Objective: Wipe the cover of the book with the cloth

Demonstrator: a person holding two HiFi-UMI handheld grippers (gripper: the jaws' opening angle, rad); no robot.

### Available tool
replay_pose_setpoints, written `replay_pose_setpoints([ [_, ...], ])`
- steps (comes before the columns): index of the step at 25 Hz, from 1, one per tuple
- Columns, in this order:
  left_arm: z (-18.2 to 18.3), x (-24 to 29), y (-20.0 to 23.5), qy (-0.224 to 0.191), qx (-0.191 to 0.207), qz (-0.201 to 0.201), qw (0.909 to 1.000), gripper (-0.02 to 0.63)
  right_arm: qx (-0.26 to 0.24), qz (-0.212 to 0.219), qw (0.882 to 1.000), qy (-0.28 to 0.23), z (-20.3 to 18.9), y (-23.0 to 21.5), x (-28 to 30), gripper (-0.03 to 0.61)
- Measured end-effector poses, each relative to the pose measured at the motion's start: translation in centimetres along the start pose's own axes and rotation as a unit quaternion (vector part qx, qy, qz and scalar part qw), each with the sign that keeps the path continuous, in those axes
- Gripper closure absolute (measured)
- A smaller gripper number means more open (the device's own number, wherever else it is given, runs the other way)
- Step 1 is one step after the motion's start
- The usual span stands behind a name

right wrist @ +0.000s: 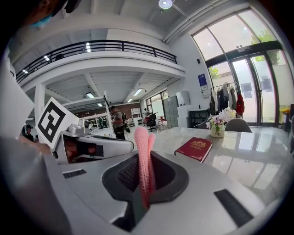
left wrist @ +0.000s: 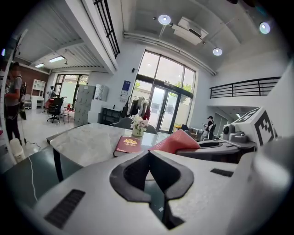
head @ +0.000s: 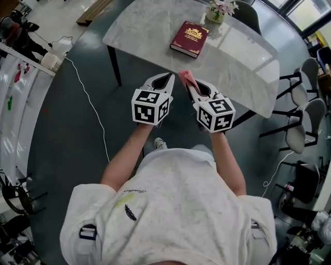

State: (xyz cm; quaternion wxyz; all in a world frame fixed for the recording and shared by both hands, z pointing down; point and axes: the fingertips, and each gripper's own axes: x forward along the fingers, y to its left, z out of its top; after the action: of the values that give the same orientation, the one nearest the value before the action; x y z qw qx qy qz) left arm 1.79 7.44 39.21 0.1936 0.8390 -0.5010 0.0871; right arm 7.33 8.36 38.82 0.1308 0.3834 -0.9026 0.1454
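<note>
Marble worktop [head: 155, 31] in a bright, glass-fronted hall carries the red book [head: 190, 38], which lies flat and shut, cover up, about midway along, between the near edge and a vase of flowers [head: 217, 11] by the far edge. Nothing touches the book. The pink cloth [right wrist: 143, 156] is pinched upright between the 2 jaws of the right claw [head: 189, 86], with a folded end standing free beyond the tips. The left claw [left wrist: 148, 155] has its jaws drawn together on nothing. Both claws are held side by side at about the near edge, well apart from the book, so the step in hand looks like the reach in, with wiping not yet begun. To do it well, the right claw should probably cross the near edge and tilt down so the free cloth end lays flat on the cover and the hard jaw tips stay off it. Light pressure and long strokes from 1 edge of the cover to the other would suit. Smooth marble may let the book slide, so the left claw could steady 1 corner. Strokes toward the far edge should stop short of the vase.
</note>
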Motion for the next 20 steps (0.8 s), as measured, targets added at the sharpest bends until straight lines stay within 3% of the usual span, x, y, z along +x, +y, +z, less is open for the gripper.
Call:
replay_pose_setpoints([
  [9, 0.7, 1.5, 2.0, 0.008, 0.018, -0.022, 0.9996, 0.606, 0.000, -0.016, 1.000, -0.012, 1.4, -0.6, 2.4, 0.563],
  [20, 2.3, 7.3, 4.8, 0.023, 0.042, -0.024, 0.9986, 0.607, 0.008, -0.016, 1.000, -0.022, 3.1, -6.0, 7.3, 0.563],
])
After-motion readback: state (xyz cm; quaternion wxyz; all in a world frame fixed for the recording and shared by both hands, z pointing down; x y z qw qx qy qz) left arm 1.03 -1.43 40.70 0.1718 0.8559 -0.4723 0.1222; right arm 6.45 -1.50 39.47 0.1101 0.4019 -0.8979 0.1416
